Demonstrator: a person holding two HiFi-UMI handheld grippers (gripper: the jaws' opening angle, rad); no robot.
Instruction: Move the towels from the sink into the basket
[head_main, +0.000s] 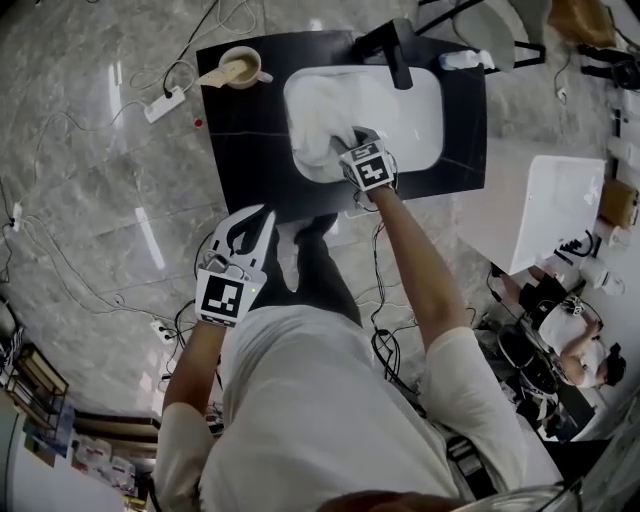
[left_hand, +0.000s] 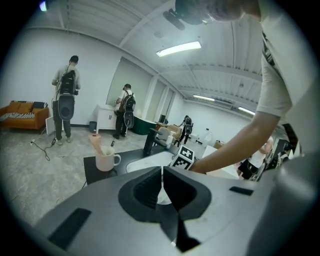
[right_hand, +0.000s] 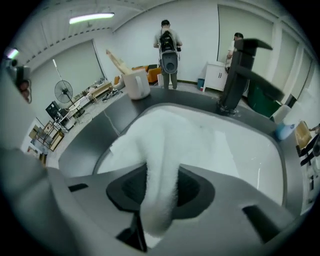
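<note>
Two grippers in play: the right gripper (right_hand: 161, 197) is down in the sink (right_hand: 240, 155), jaws nearly together and pinching a thick fold of the white towel (right_hand: 165, 135), with the rest of the cloth heaped along the basin's left side. The left gripper (left_hand: 161, 185) hangs off the near edge of the black counter (head_main: 240, 140), jaws pressed together, nothing between them. A mug (head_main: 240, 68) sits at the counter's far left corner.

Open lab hall: floor cables (head_main: 384, 345), power strip (head_main: 165, 104), standing fan (right_hand: 64, 92), backpacked people (left_hand: 65, 95).

Mug (head_main: 240, 68) x1, sink (head_main: 412, 118) x1, grippers (head_main: 262, 214) (head_main: 352, 143) x2
</note>
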